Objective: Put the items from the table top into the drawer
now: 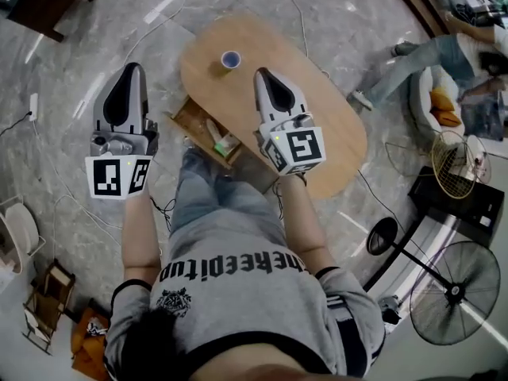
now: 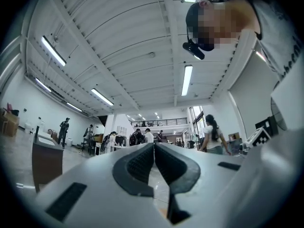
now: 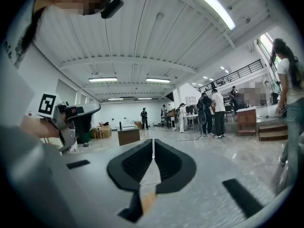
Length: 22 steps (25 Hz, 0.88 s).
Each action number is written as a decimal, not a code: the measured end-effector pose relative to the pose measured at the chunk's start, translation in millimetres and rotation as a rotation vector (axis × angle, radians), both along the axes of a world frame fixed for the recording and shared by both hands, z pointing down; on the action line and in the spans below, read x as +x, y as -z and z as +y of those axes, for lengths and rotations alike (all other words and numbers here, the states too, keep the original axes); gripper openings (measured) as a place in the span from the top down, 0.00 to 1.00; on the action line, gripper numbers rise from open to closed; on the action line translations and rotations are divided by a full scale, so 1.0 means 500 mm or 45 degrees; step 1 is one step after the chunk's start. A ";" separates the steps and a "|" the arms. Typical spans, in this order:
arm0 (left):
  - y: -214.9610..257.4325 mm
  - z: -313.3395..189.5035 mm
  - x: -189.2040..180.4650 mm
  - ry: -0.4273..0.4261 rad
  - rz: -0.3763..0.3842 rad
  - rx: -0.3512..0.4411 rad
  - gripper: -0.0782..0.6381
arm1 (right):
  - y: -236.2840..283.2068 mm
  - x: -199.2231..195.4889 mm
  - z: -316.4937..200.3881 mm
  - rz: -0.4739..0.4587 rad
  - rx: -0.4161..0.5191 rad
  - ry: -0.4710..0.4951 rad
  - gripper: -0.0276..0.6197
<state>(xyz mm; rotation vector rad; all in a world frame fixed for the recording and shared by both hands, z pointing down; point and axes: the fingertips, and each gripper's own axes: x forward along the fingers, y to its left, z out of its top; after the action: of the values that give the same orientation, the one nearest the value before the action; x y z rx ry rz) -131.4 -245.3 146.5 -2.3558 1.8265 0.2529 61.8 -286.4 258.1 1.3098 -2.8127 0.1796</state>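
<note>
you hold the left gripper (image 1: 130,68) and right gripper (image 1: 263,73) level, both pinched together on nothing, seemingly between pickups, while the drawer (image 1: 189,119) stands pulled out to take items. the small round blue-and-white cup (image 1: 230,59) sits alone on the table (image 1: 325,125), near your right gripper's tip.

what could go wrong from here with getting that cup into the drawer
1. The left gripper and the right gripper are both shut and empty. Reaching the cup with the jaws together would probably push or tip it rather than grip it.
2. The open drawer already holds things, among them a green item. The cup may land on them and end up tilted.
</note>
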 end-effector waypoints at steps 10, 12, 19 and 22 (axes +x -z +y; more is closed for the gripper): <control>-0.119 -0.161 -0.038 -0.192 -0.037 -0.113 0.87 | -0.175 -0.060 -0.103 0.044 -0.221 -0.123 0.88; -0.153 -0.191 -0.037 -0.244 -0.028 -0.144 0.87 | -0.219 -0.070 -0.123 0.069 -0.264 -0.139 0.85; -0.260 -0.277 -0.019 -0.392 -0.074 -0.217 0.87 | -0.368 -0.096 -0.155 0.129 -0.403 -0.164 0.77; -0.303 -0.306 -0.013 -0.443 -0.086 -0.240 0.87 | -0.431 -0.098 -0.165 0.146 -0.452 -0.188 0.76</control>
<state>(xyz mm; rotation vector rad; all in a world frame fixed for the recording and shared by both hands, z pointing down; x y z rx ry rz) -137.9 -398.5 297.8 -2.7683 1.4597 0.0386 12.9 -368.7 473.6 1.3874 -2.4427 0.5595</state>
